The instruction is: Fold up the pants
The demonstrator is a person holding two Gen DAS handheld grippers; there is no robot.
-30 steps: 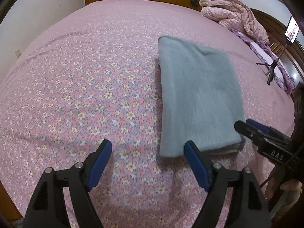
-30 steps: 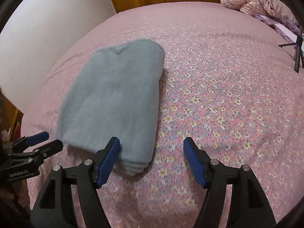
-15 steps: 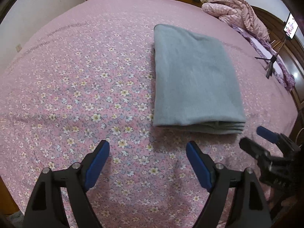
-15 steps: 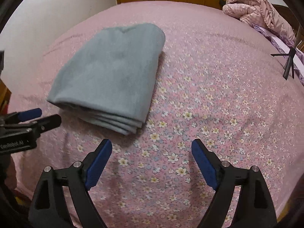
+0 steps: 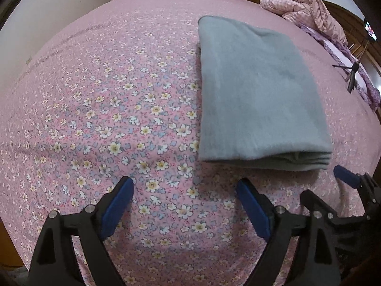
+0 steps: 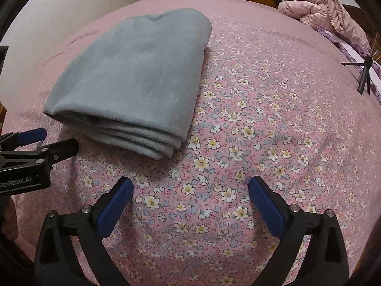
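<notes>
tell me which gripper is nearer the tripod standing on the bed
Right. The right gripper hangs past the folded pants on the tripod's side; the left gripper is over on their far side.

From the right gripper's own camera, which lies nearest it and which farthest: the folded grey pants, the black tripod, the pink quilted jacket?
1. Folded grey pants, just ahead, left.
2. Black tripod, right edge of the bed.
3. Pink quilted jacket, far right corner.

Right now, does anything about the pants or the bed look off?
Nothing stands out. The pants lie folded in a neat stack on the bed, layered edges roughly flush at the near end. Both claws, left and right, are opening with nothing between them, clear of the cloth.
</notes>
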